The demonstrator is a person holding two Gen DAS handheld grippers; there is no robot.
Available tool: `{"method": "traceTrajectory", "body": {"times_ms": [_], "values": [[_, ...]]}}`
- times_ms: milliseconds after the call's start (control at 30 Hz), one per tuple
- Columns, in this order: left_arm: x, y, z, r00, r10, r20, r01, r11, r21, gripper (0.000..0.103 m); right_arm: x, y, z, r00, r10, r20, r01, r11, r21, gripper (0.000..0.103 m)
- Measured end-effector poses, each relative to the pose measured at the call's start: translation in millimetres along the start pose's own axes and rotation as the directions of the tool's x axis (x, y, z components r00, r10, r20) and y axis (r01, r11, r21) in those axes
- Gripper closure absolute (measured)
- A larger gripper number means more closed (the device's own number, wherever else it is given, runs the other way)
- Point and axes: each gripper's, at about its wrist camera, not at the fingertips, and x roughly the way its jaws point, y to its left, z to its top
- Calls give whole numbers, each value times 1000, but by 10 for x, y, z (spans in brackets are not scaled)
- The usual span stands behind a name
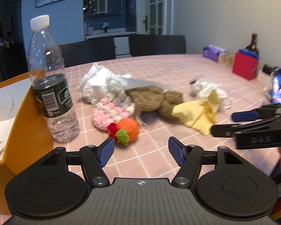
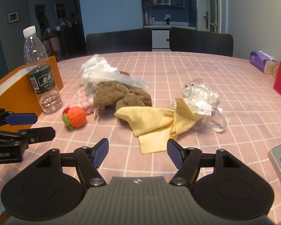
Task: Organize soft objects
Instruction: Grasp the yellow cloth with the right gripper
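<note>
Left claw point(image 1: 141, 151): jaws stand wide apart, blue ribbed pads facing each other, nothing between them; only pink checked cloth shows in the gap. Right claw point(image 2: 137, 151): likewise wide apart and empty, with the zigzag-cut corner of the yellow cloth point(image 2: 155, 125) just beyond its pads, not touched. Each claw shows in the other's view from the side, black arms with blue tips, above the desk point(image 2: 178, 75).

Just ahead of the left claw: knitted orange ball point(image 1: 128, 126), round, chunky stitch, with a green leaf tuft and a red bit at one end. Touching it behind, a pink-and-white knitted piece point(image 1: 108, 113), flat and ribbed. Behind that, a brown fuzzy towel point(image 1: 153, 100), bunched in soft folds. A crumpled white plastic bag point(image 1: 100, 85) lies on the far side of the pile, a thin translucent flap draped over the towel.

The yellow cloth is smooth, thin and creased; one end overlaps the towel, the other lies against crumpled clear plastic wrap point(image 2: 200, 97).

All soft items sit mid-desk, in one loose cluster.

To the left: clear water bottle point(image 1: 48, 82), upright, white cap, dark green label, beside an orange box point(image 1: 28, 123) at the desk edge.
</note>
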Motion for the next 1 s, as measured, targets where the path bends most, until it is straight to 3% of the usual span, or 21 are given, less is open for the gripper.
{"method": "traceTrajectory", "body": {"times_ms": [233, 533, 733, 800, 1000], "values": [[317, 66, 100, 998, 55, -3, -55, 998, -2, 25, 202, 8, 58, 1000, -2, -20, 2, 1000, -11, 35], [675, 163, 123, 994, 87, -67, -91, 994, -67, 24, 423, 78, 44, 999, -23, -41, 21, 999, -50, 35], [764, 170, 128, 993, 85, -83, -90, 994, -62, 37, 486, 37, 73, 996, -90, -28, 88, 994, -62, 26], [770, 161, 133, 994, 79, -81, -84, 994, -65, 41, 533, -5, 102, 993, -112, -31, 110, 993, -52, 16], [743, 162, 124, 994, 72, -77, -79, 993, -84, 44, 739, -82, 165, 990, -128, -60, 128, 992, -12, 16]]}}
